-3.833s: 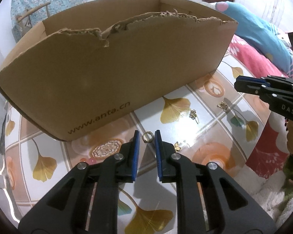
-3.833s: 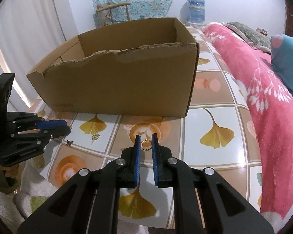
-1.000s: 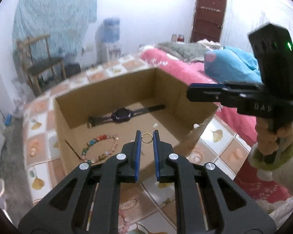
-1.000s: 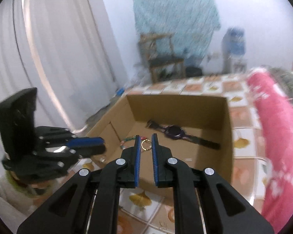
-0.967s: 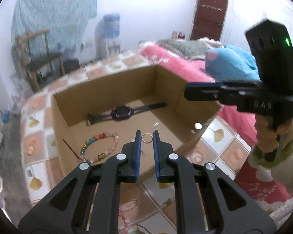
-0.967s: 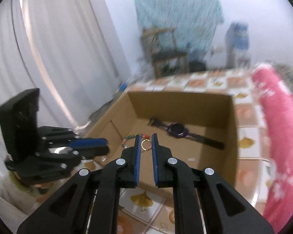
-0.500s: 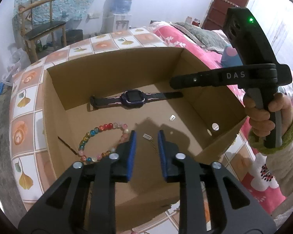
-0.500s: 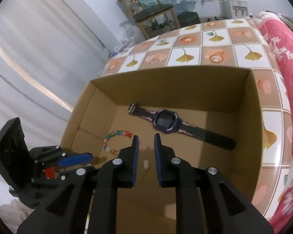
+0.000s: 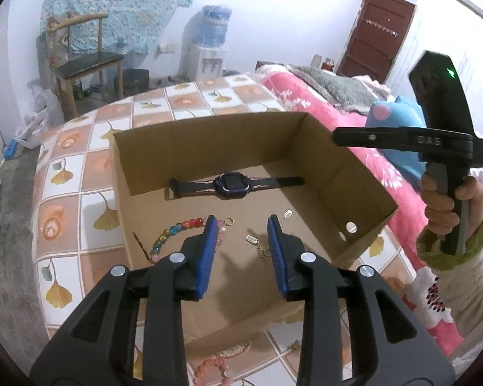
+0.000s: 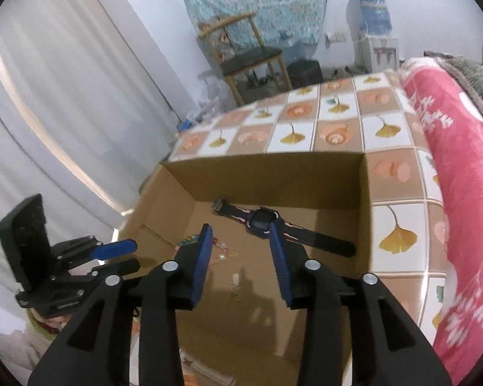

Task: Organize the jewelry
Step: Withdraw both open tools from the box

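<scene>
- L gripper [image 9: 241,230] hung over the box [image 9: 364,173]; fingers [image 9: 207,251] apart, had just been widening, nothing gripped betw. them.
- R gripper [image 10: 241,241] also above the box, fingers [image 10: 203,257] spread, just been widening, nothing held.
- In L view, R gripper showed at 3 o'clock, held by a hand [image 9: 447,202] w/ green-cuffed sleeve.
- Watch [image 9: 232,182] lay flat on box floor near far wall, at 12 o'clock from L fingers.
- Bead bracelet [image 9: 174,233] on box floor at 9–10 o'clock of L fingers, partly hidden behind the left finger.
- Small gold ring [image 9: 229,221] lay just beside the beads, at 11 o'clock.
- Second ring w/ chain [image 9: 264,252] lay on box floor by the right finger; small tag [image 9: 251,239] next to it, another tag [image 9: 287,214] at 1 o'clock.
- Pink bracelet [image 9: 212,368] sat outside the box on the tiled counter [image 9: 64,173], at 6 o'clock.
- R view blurred; the rings couldn't be made out there.
</scene>
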